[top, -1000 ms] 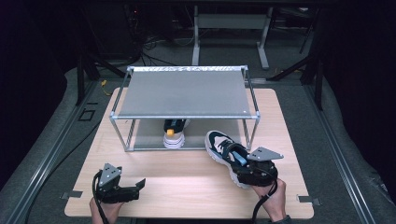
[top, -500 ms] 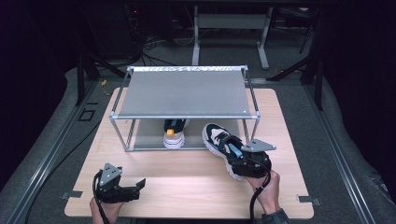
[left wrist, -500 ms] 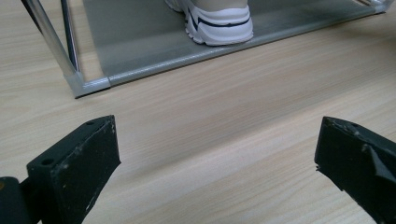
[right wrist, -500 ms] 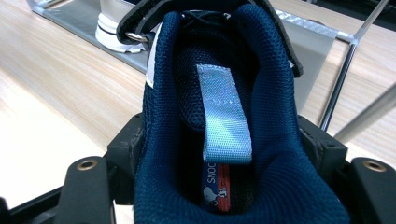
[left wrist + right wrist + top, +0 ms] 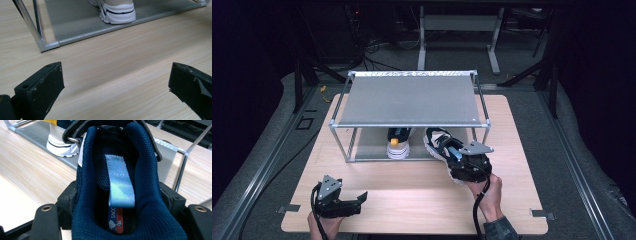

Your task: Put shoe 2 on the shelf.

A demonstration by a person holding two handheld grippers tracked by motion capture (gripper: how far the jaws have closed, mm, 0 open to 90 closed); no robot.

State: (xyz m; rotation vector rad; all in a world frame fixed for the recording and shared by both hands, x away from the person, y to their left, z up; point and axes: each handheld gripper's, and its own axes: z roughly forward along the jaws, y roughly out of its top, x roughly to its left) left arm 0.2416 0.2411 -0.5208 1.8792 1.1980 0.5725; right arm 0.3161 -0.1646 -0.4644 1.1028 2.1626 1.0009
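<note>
While right tongs [image 5: 120,205] clamp a blue sneaker [image 5: 120,170], the rack [image 5: 412,100] holds another shoe [image 5: 398,146]; left tongs [image 5: 115,85] gape wide.

A light wooden table [image 5: 412,200] stands over a grey floor [image 5: 582,165]. On the table sits a metal shelf rack [image 5: 409,100] with a flat grey top and a grey bottom board [image 5: 75,22]. One white shoe [image 5: 396,145] stands on that bottom board, under the top. The front part of the table is bare wood.

Lab-like recording setup, wooden table [image 5: 412,200] on dark floor, metal stands [image 5: 457,30] and loose cables [image 5: 377,50] behind
</note>
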